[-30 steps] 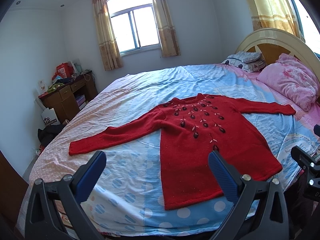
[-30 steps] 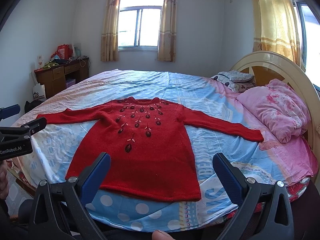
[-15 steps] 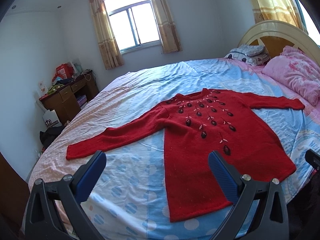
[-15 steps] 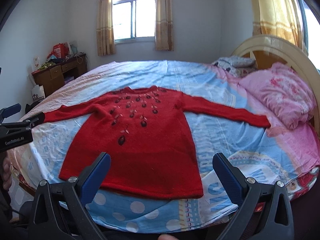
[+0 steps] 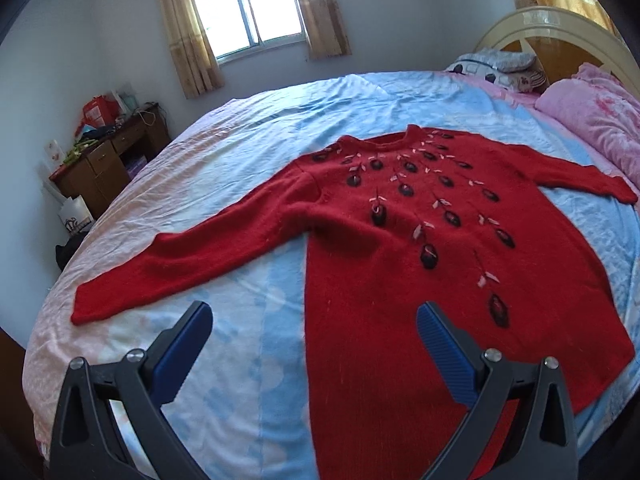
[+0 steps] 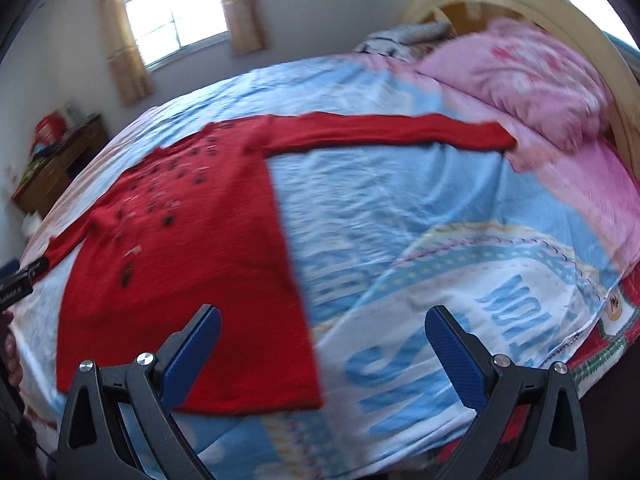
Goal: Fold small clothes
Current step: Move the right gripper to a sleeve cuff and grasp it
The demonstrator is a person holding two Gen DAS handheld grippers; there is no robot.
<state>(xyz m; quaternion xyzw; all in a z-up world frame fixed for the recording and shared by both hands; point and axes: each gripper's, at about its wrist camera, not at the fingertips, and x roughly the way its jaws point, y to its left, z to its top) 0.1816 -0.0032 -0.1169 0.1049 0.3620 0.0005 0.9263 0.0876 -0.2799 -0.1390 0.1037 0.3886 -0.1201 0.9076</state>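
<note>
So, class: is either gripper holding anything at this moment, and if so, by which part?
Nothing is held. The left gripper and the right gripper are both open above the bed, and the red sweater lies flat, untouched.

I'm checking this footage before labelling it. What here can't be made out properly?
- Sweater hem: left wrist view, hidden behind the left gripper.
- Sweater decorations: right wrist view, smeared by motion blur.
- Desk clutter: left wrist view, too small to identify.
- Pink pillow: left wrist view, cut off by the edge.
</note>
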